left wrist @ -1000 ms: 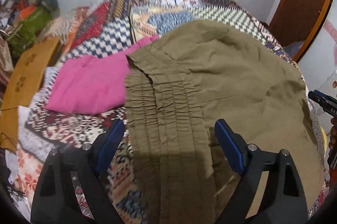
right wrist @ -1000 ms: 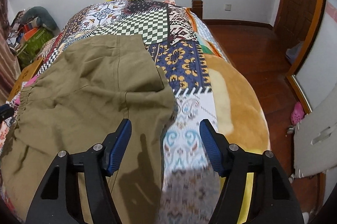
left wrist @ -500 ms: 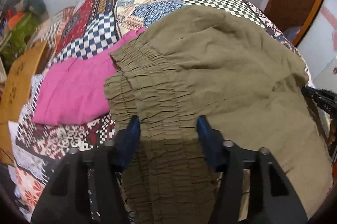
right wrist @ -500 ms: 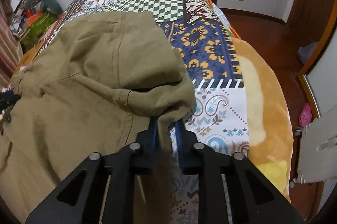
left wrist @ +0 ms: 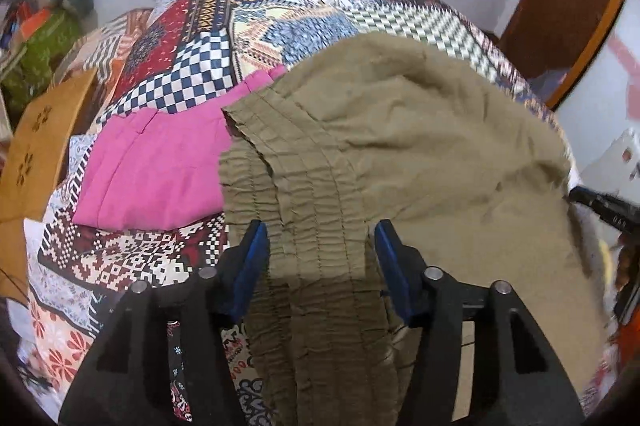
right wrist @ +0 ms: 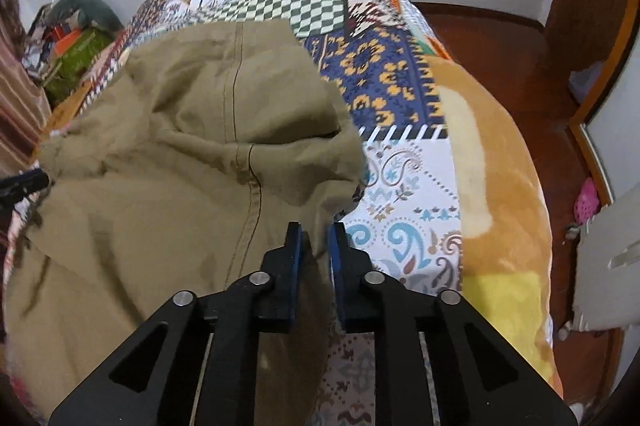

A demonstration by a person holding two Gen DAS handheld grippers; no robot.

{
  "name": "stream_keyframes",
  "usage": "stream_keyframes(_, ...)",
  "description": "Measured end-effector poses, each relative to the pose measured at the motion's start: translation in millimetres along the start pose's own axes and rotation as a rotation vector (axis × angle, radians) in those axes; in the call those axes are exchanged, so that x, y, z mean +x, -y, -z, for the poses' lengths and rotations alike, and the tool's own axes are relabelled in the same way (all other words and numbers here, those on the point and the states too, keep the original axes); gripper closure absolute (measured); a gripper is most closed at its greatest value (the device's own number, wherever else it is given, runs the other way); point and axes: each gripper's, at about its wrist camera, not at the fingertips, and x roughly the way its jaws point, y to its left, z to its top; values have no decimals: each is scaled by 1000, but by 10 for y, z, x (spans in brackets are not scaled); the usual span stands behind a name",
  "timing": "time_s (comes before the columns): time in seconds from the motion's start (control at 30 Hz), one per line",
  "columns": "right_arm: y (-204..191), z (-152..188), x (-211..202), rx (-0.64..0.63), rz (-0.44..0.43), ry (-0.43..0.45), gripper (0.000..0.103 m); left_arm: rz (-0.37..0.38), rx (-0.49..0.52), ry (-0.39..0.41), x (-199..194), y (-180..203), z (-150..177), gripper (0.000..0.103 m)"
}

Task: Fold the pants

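Note:
Olive-green pants (left wrist: 420,129) lie spread on a patchwork bedspread (left wrist: 192,65). My left gripper (left wrist: 318,230) straddles the gathered elastic waistband (left wrist: 312,185). Both blue pads press the bunched band, and the jaws are opening slightly with the cloth still between them. In the right wrist view the pants (right wrist: 180,153) are humped up near a leg seam. There my right gripper (right wrist: 316,230) pinches the cloth's edge between nearly closed pads, and its jaws are also opening a little. Each gripper's tip shows in the other's view, the right gripper (left wrist: 600,203) and the left gripper (right wrist: 24,183).
A pink garment (left wrist: 152,169) lies flat left of the waistband, partly under it. A brown board (left wrist: 32,153) and a pile of clutter (left wrist: 44,37) sit off the bed's left side. An orange blanket (right wrist: 492,165) edges the bed on the right, with wooden floor (right wrist: 500,37) beyond.
Both grippers stood open a second ago and have closed on the pants, left on the waistband, right on the cloth's edge. The cloth is now bunched and raised.

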Motion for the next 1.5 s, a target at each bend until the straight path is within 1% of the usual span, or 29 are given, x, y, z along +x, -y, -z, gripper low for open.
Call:
stream_keyframes(0.07, -5, -57, -75, 7, -6, 33, 81, 13, -28, 5, -33, -56, -70, 43)
stream_keyframes(0.13, -17, -154, -117, 0, -3, 58, 73, 13, -41, 6, -18, -86, -143, 41)
stream_keyframes(0.17, -18, -202, -123, -3, -1, 70, 70, 9, -43, -2, 23, -99, -187, 39)
stream_keyframes(0.2, -21, -276, -112, -7, 2, 84, 66, 8, -43, -10, 64, -106, -217, 39)
stream_keyframes(0.23, -25, -315, -101, -9, 4, 90, 65, 6, -43, -18, 108, -115, -238, 39)
stream_keyframes(0.37, -60, -536, 112, -32, -1, 72, 64, 6, -60, -61, 348, -154, -306, 38)
stream_keyframes(0.47, -80, -623, 274, -49, -15, 38, 64, 11, -61, -62, 416, -144, -311, 38)
stream_keyframes(0.6, -100, -666, 490, -48, -73, -15, 64, 12, -45, -57, 444, -118, -317, 38)
stream_keyframes(0.67, -118, -671, 531, -53, -71, -18, 67, 6, -31, -45, 439, -100, -333, 40)
stream_keyframes(0.73, -142, -677, 534, -87, -30, -7, 85, -1, -10, -35, 429, -62, -337, 46)
stream_keyframes(0.77, -161, -669, 528, -104, -15, -4, 87, -8, 8, -26, 422, -27, -339, 54)
stream_keyframes(0.8, -172, -659, 518, -112, -9, 3, 88, -11, 23, -19, 415, 6, -340, 58)
stream_keyframes(0.87, -226, -609, 484, -160, 36, 29, 90, -53, 61, -1, 398, 87, -339, 59)
stream_keyframes(0.93, -269, -568, 464, -208, 71, 47, 92, -70, 75, 13, 384, 103, -327, 61)
stream_keyframes(1.0, -276, -555, 456, -231, 95, 54, 93, -57, 55, 12, 377, 56, -330, 63)
stream_keyframes(1.1, -226, -559, 459, -238, 108, 57, 93, -36, 9, 3, 396, -53, -336, 66)
stream_keyframes(1.23, -186, -572, 494, -213, 96, 33, 93, -10, -12, -15, 446, -92, -294, 64)
stream_keyframes(1.27, -210, -570, 482, -224, 102, 28, 93, -13, -3, -13, 418, -80, -297, 62)
stream_keyframes(1.3, -224, -572, 459, -227, 96, 24, 91, -15, 2, -12, 390, -73, -298, 56)
stream_keyframes(1.33, -228, -577, 437, -225, 81, 17, 89, -21, 7, -15, 351, -72, -305, 53)
stream_keyframes(1.37, -225, -588, 409, -221, 76, 14, 89, -20, 7, -12, 317, -84, -307, 51)
stream_keyframes(1.43, -213, -631, 335, -216, 75, 18, 87, -17, 4, 3, 225, -125, -323, 48)
stream_keyframes(1.5, -186, -711, 231, -195, 59, 39, 86, -21, -11, 26, 122, -196, -368, 43)
